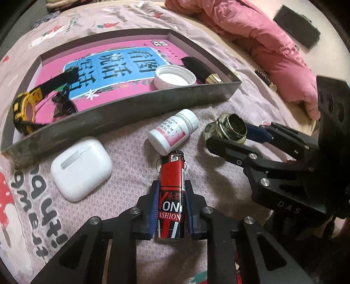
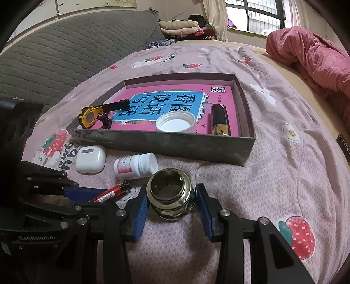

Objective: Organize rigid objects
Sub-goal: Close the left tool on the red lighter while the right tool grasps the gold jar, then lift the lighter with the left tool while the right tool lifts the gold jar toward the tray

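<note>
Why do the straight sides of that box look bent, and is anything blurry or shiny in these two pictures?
Left wrist view: the fisheye lens bows the box front wall into a curve, and dark corners frame the picture; the lighter label stays sharp. Right wrist view: the box wall bends less, the window is washed out bright, and the brass fitting glints.

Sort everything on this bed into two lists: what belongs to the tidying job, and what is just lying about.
Belongs to the job:
- red lighter, in the left tool
- brass ring fitting, between the right tool's pads
- white pill bottle
- earbud case
- grey box, holding watch, white cap, black-gold case

Lying about:
- pink quilt
- folded clothes
</note>
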A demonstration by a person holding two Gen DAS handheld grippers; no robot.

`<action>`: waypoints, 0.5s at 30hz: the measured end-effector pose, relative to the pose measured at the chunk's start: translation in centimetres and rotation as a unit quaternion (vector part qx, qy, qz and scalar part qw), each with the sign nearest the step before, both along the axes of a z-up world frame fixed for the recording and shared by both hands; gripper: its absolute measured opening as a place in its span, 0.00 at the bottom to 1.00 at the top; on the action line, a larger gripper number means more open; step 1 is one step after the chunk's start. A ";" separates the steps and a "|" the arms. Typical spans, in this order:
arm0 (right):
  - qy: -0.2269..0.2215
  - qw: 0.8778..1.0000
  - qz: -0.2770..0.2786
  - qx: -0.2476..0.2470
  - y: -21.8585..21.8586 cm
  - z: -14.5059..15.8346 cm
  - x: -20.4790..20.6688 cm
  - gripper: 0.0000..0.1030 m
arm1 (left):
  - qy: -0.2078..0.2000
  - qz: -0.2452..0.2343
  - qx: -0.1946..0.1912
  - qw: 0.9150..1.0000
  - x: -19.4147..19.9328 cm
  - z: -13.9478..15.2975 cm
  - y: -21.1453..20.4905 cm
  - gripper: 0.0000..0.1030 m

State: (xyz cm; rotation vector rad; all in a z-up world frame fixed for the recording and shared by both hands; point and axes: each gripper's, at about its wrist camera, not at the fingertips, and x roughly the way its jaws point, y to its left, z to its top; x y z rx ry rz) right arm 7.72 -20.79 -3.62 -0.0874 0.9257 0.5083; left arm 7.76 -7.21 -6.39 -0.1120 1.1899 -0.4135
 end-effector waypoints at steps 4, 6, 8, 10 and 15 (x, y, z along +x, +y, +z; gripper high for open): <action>-0.001 1.000 0.000 0.000 0.0 0.2 -0.2 0.41 | 0.000 0.016 -0.016 1.000 -0.2 0.1 0.7 0.20; -0.001 1.000 0.000 0.002 0.0 0.3 -0.3 0.41 | -0.001 0.022 -0.024 0.999 -0.4 0.3 1.1 0.19; -0.004 1.000 0.001 0.002 0.0 0.5 -0.4 0.41 | -0.006 0.023 -0.029 0.999 -0.5 0.6 1.3 0.19; -0.004 1.000 0.001 0.006 0.0 0.7 -0.5 0.41 | -0.012 0.025 -0.032 0.999 -0.7 1.1 1.4 0.18; -0.007 1.000 0.004 0.008 0.3 1.0 -0.7 0.41 | -0.017 0.030 -0.031 0.999 -0.8 1.4 1.6 0.18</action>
